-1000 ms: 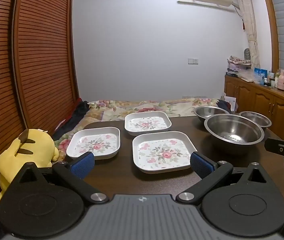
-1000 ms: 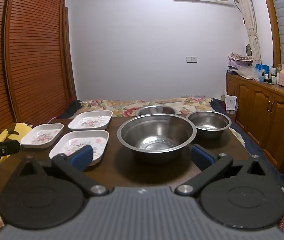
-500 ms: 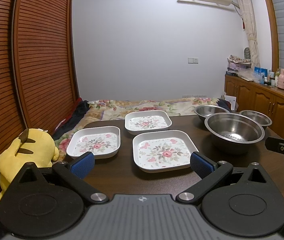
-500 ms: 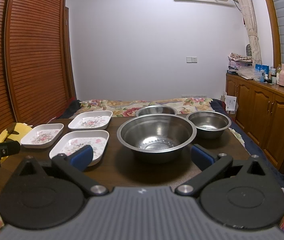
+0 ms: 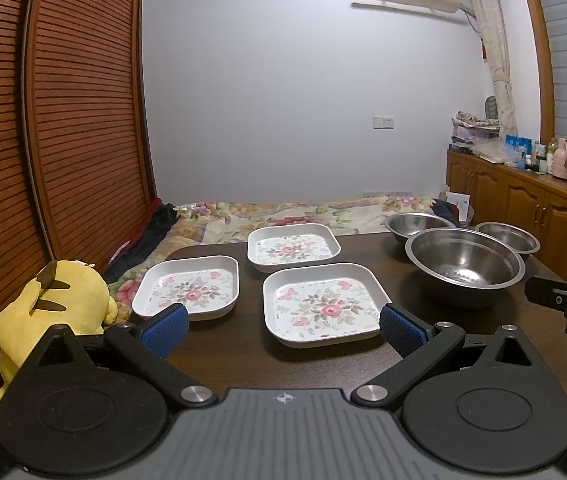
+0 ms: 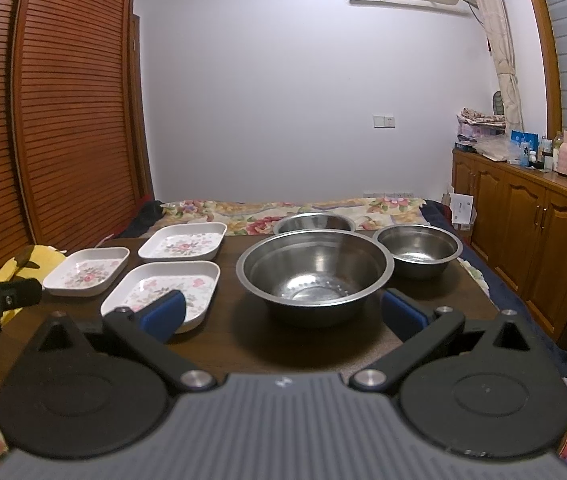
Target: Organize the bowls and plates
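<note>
Plates (image 5: 324, 307) central leftward, plush (image 5: 49, 308) beside; bowls (image 6: 314, 273) central rightward.

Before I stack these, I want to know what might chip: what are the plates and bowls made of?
The plates look like white melamine or plastic, possibly ceramic: smooth, faint sheen, printed flowers, thick rounded rims. The bowls look like stainless steel: grey, brushed, with mirror-like reflections and thin rolled rims, unlikely to chip.
</note>
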The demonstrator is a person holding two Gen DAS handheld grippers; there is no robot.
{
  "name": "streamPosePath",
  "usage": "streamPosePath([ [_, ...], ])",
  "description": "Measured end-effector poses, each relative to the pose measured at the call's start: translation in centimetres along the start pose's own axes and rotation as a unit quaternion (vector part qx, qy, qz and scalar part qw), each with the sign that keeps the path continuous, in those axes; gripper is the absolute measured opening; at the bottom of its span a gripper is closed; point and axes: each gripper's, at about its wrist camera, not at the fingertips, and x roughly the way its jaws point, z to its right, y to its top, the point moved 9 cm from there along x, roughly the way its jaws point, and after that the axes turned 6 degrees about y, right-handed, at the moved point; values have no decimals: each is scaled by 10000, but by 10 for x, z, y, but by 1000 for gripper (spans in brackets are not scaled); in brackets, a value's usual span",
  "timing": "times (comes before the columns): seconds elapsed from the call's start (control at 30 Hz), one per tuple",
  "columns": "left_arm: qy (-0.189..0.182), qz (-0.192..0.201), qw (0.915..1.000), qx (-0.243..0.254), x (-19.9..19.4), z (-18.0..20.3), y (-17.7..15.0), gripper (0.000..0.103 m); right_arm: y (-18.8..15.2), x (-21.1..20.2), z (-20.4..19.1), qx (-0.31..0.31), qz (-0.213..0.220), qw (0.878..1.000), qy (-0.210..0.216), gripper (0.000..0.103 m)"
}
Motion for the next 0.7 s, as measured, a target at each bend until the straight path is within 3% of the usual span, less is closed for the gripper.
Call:
streamPosePath([
  [0.7, -5, 3, 10000, -15, -3, -1, 2, 103, -1, 1, 0, 12, 0, 10000, -9, 103],
])
